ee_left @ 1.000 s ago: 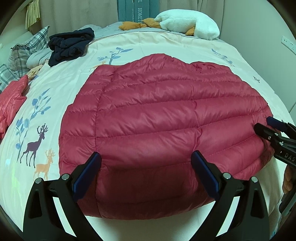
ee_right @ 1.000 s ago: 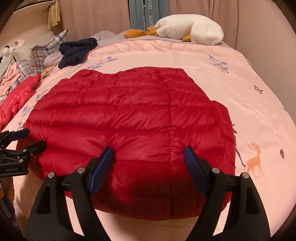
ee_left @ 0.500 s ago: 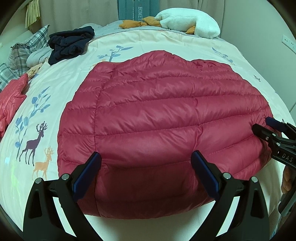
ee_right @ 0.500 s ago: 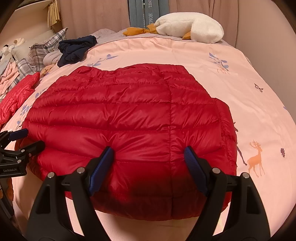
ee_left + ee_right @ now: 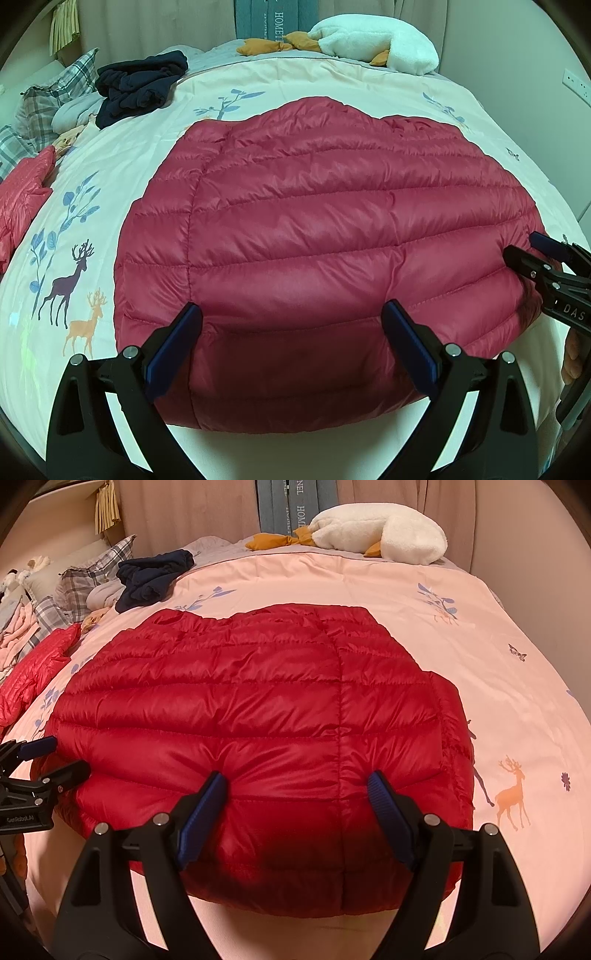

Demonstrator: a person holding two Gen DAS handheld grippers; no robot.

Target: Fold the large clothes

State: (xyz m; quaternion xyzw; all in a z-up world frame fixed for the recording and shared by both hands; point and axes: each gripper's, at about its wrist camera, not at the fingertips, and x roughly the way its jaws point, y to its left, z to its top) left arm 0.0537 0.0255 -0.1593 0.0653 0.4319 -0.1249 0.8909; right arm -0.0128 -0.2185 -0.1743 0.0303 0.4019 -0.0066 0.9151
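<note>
Down jacket: a red quilted down jacket (image 5: 325,236) (image 5: 258,716) lies spread flat on the bed, filling the middle of both views; its near hem is at the bed's near edge, its far edge points toward the headboard end.
Jacket surface: horizontal quilting seams, one vertical seam; in the right wrist view a folded-in strip runs along its right edge.
Left gripper: the left gripper (image 5: 291,343) (image 5: 51,760) has its fingers wide apart, both blue pads resting on or just above the jacket's near hem on its left part; whether they press into the fabric I cannot tell.
Right gripper: the right gripper (image 5: 297,801) (image 5: 532,247) also stands spread; its pads (image 5: 205,805) dent the puffy fabric near the hem on the jacket's right part, with fabric bulging between them.
Bed: the duvet cover (image 5: 110,177) (image 5: 517,686) is pale with printed deer and blue leaf sprigs.
Dark clothes: a crumpled navy garment (image 5: 140,85) (image 5: 155,572) sits at the far left, well apart from the jacket.
Second red garment: a lighter red quilted piece (image 5: 22,192) (image 5: 33,672) lies at the left edge of the bed.
Plaid pillow: a checked pillow (image 5: 55,96) (image 5: 92,576) lies beside the navy garment.
Plush toy: a white goose plush (image 5: 376,40) (image 5: 376,531) with orange beak and feet lies along the far end.
</note>
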